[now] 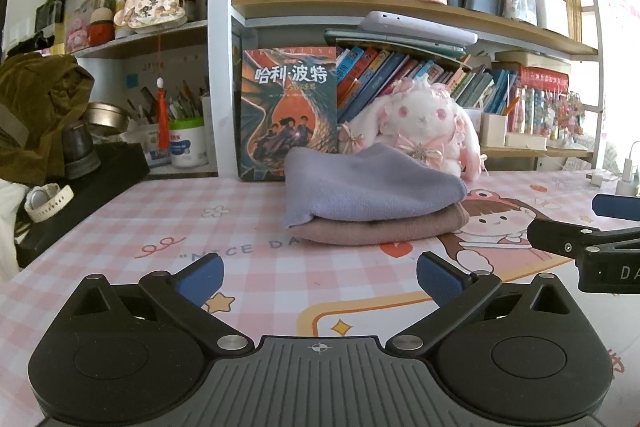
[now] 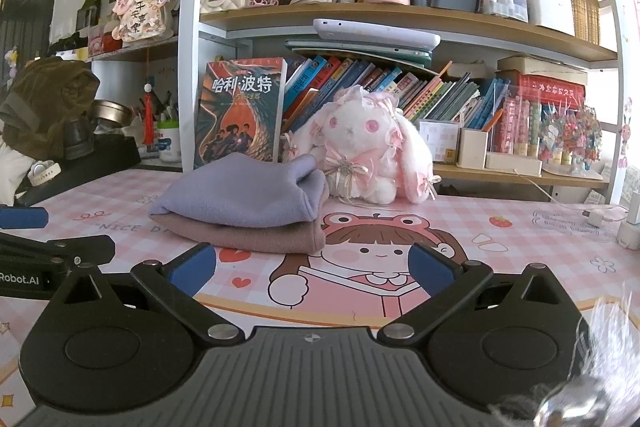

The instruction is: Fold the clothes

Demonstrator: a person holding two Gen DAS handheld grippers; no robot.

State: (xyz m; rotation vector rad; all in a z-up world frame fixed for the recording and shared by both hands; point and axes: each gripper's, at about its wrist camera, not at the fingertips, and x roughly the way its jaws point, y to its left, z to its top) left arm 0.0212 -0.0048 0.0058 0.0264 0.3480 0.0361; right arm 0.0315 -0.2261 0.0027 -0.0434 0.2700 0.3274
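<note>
Though folded, lilac cloth (image 1: 368, 183) lengthwise left-right

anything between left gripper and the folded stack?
Nothing: in the left wrist view only bare desk mat separates the open left gripper from the purple cloth atop the pink cloth.

Daylight, bright and even; strongest at the right edge of both views, where the shelving (image 2: 600, 39) washes out toward white; soft, short shadow under the folded stack (image 1: 372, 203) on the counter (image 1: 120, 251); left side dimmer. Strong fisheye bowing; shelf posts curve, corners vignette black. Centre sharp, book title legible; a blurred, glassy smear (image 2: 580, 387) fills the lower right corner of the right wrist view.
</note>
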